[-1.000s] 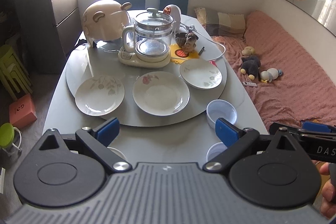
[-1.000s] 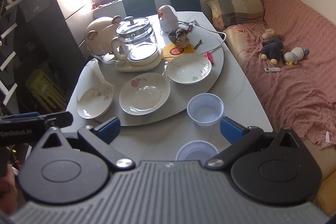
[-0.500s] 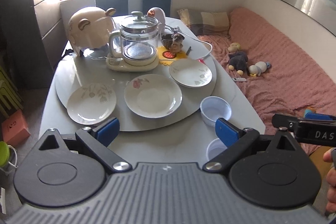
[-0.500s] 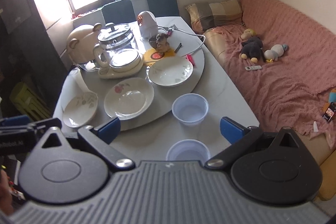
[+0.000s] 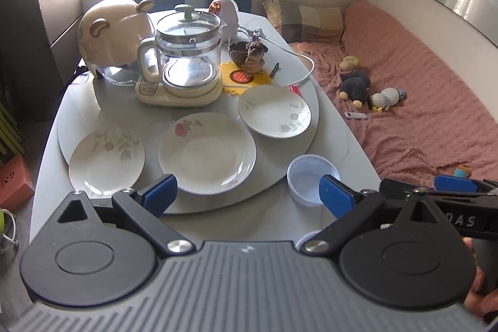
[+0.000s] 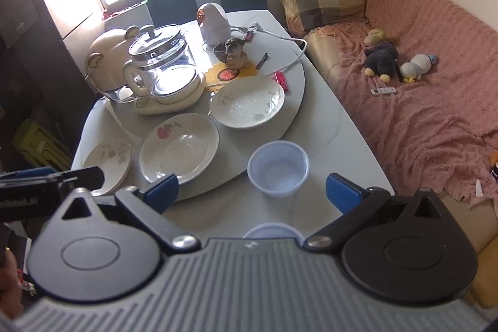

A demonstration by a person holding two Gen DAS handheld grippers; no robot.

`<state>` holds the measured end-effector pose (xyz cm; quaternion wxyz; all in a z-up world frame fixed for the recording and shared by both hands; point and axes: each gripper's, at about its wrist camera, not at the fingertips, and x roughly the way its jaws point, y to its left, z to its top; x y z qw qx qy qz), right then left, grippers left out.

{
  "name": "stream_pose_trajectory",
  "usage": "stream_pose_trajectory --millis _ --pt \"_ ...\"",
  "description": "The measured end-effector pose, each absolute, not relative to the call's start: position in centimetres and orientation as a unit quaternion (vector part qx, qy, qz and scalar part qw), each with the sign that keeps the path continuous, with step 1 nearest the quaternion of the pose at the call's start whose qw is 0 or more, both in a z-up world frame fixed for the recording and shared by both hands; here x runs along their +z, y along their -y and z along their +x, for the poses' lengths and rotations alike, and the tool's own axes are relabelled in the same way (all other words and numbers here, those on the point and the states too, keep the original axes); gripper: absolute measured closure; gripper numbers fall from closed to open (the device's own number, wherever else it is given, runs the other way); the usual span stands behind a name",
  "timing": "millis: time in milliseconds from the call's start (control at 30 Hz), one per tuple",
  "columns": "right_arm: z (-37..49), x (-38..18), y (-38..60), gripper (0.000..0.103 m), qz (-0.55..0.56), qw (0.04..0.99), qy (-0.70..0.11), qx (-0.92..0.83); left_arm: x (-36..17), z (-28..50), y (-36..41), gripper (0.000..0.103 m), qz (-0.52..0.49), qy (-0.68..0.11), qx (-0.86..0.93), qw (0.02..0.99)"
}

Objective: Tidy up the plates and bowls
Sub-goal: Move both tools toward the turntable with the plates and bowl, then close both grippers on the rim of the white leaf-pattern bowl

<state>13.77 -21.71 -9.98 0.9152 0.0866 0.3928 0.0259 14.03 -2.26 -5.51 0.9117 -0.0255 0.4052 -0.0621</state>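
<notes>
i hold my left gripper (image 5: 247, 196) above the near edge of the bench (image 5: 236, 223), its jaws spread wide with nothing between them, and my right gripper (image 6: 252, 192) hangs beside it, jaws just as wide and just as empty. three plates lie in a row on the round turntable (image 5: 77, 111): the leaf-patterned plate (image 5: 107, 157) on the left, the pink-flower plate (image 5: 207, 153) in the middle, and the third plate (image 5: 274, 110) to the right and further back. two pale bowls sit off the turntable on the bare bench: the far bowl (image 6: 278, 168) stands just beside the turntable rim, and the near bowl (image 6: 272, 231) is mostly hidden under my right gripper's body. behind the plates stand one glass kettle (image 5: 186, 52) on its cream base and one bear-eared cover (image 5: 113, 33). two stuffed toys that i can count lie on the pink sofa (image 5: 435, 89) to the right, and there may be a third.
</notes>
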Motion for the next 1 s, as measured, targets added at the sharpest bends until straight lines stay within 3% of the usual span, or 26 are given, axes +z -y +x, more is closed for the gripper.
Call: stream_pose_trajectory --millis 333,1000 --pt "20.2 -12.1 25.0 0.000 0.107 0.902 -0.416 0.050 -7.8 21.9 6.4 0.004 -0.047 -0.433 -0.070 0.897" --pt "32.9 -17.9 31.3 0.001 0.115 0.885 -0.447 0.063 -15.3 35.3 6.7 0.004 -0.045 -0.498 -0.038 0.865"
